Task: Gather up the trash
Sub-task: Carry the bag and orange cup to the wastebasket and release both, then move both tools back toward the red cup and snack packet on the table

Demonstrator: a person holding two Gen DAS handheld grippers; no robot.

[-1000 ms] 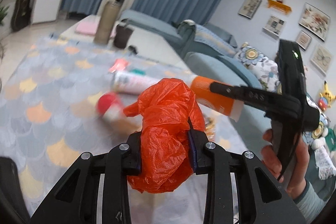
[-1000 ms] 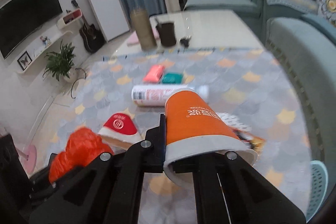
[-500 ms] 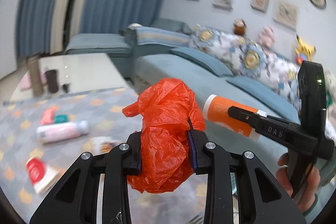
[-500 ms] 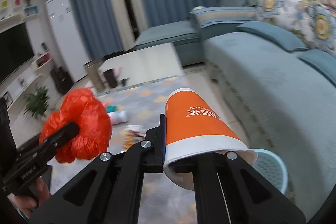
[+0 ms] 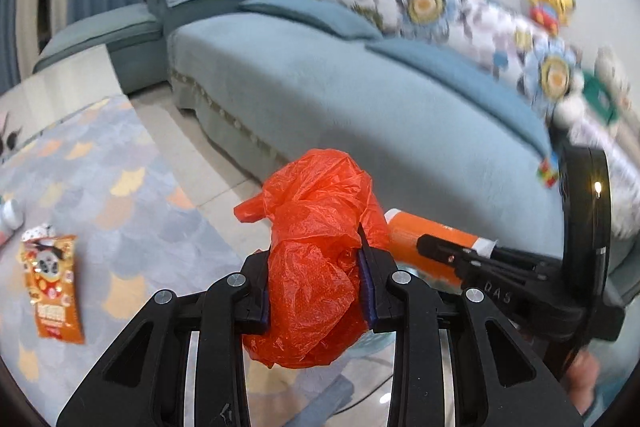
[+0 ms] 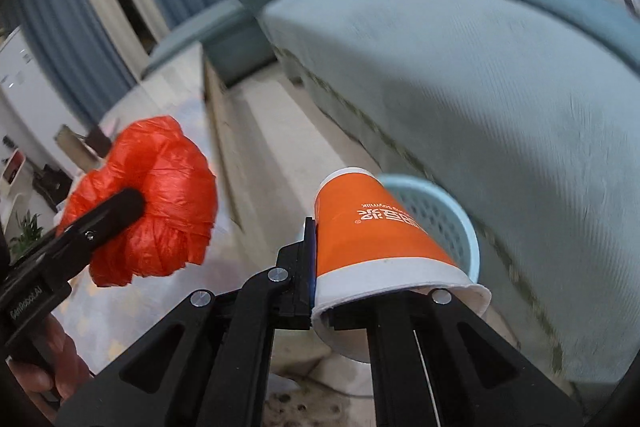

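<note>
My left gripper is shut on a crumpled orange-red plastic bag that bulges above and below its pads. My right gripper is shut on the wall of an orange and white paper cup, one finger outside and one inside its mouth. A light blue perforated bin stands on the floor by the sofa, just beyond and partly behind the cup. In the right wrist view the bag hangs to the left of the cup. The cup shows to the right of the bag in the left wrist view.
A blue-grey sofa with floral cushions and plush toys fills the right side. An orange snack packet lies on the patterned rug at the left. A strip of pale tiled floor runs between rug and sofa.
Both grippers have swung away from the littered rug toward the sofa, still holding the bag and the cup. The blue bin has come into view beyond the cup.
</note>
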